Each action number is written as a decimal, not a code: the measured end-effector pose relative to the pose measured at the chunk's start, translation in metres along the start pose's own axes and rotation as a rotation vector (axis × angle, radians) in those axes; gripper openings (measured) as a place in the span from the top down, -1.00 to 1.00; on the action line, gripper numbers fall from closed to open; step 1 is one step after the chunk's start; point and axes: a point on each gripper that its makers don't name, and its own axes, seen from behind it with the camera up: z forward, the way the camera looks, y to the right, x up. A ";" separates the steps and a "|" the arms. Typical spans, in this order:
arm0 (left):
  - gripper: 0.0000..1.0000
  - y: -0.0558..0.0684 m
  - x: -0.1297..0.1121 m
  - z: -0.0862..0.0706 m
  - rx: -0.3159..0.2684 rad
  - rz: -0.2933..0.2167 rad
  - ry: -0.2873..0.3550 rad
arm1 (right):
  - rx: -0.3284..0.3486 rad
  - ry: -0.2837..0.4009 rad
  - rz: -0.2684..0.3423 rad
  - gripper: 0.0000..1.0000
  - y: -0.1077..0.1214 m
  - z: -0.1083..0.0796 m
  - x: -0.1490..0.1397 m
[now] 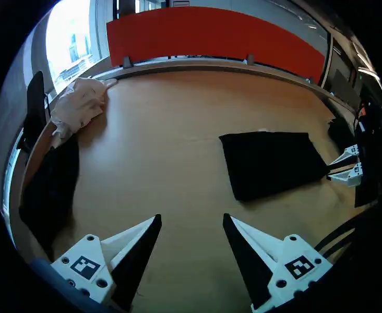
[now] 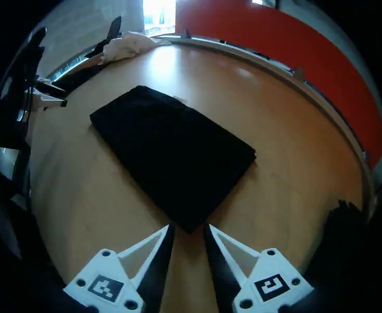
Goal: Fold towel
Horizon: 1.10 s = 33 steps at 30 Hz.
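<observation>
A black towel (image 1: 272, 161) (image 2: 172, 154) lies folded flat on the wooden table (image 1: 180, 120). In the right gripper view my right gripper (image 2: 188, 228) stands open by a narrow gap right at the towel's near corner, and the corner's tip reaches between the fingertips. The left gripper view shows that same right gripper (image 1: 342, 166) at the towel's right-hand corner. My left gripper (image 1: 191, 218) is open wide over bare wood, well short of the towel and holding nothing. It also appears small at the left of the right gripper view, the left gripper (image 2: 47, 100).
A pale pink cloth (image 1: 79, 104) (image 2: 131, 44) is bunched at the table's far corner, with a dark cloth (image 1: 50, 188) beside it along the edge. A red panel (image 1: 212, 36) backs the raised table rim. Another dark heap (image 2: 342, 224) sits near the right gripper.
</observation>
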 end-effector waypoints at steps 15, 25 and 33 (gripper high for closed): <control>-0.73 -0.004 -0.004 0.001 0.004 0.002 -0.009 | 0.010 0.012 -0.002 0.84 -0.001 0.002 0.003; -0.73 -0.007 -0.004 -0.001 0.009 0.003 -0.010 | -0.007 0.053 -0.017 0.87 0.002 -0.008 0.024; -0.73 -0.009 -0.003 -0.002 0.011 -0.001 -0.006 | -0.033 0.150 -0.047 0.87 0.005 -0.033 0.076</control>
